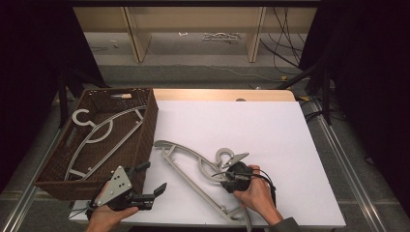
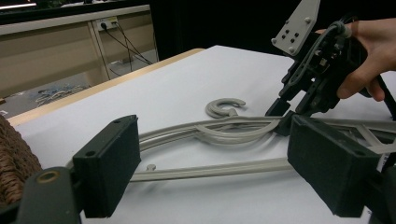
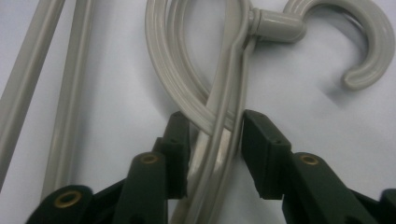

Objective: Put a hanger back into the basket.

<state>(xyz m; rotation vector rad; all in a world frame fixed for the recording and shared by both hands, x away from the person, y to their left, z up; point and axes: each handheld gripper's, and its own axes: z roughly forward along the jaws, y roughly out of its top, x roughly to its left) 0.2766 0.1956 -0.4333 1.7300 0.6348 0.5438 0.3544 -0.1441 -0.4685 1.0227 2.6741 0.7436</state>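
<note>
Right now your right gripper point(image 1: 231, 170) sits over the middle of the grey plastic hanger point(image 1: 193, 166) that lies flat on the white tabletop point(image 1: 270, 130). In the right gripper view its two black jaws stand on either side of the hanger's neck, just below the hook point(image 3: 359, 42), where the curved inner bars cross. The jaws are narrowed around those bars — the left pad looks to be touching the plastic, while the right pad sits just beside it, and you cannot tell from these pictures whether the grip is fully closed. Your right hand point(image 1: 256, 195) wraps the gripper's body from behind.

Your left gripper point(image 1: 147, 180) hovers at the near edge of the table, just beside the corner of the brown wicker basket point(image 1: 145, 140). Its jaws are spread wide and hold nothing — the left gripper view looks between them toward the hanger and the other gripper beyond it. Your left hand point(image 1: 104, 217) holds it from below.

A second grey hanger point(image 1: 104, 133) lies inside the basket, its hook toward the far left corner.
</note>
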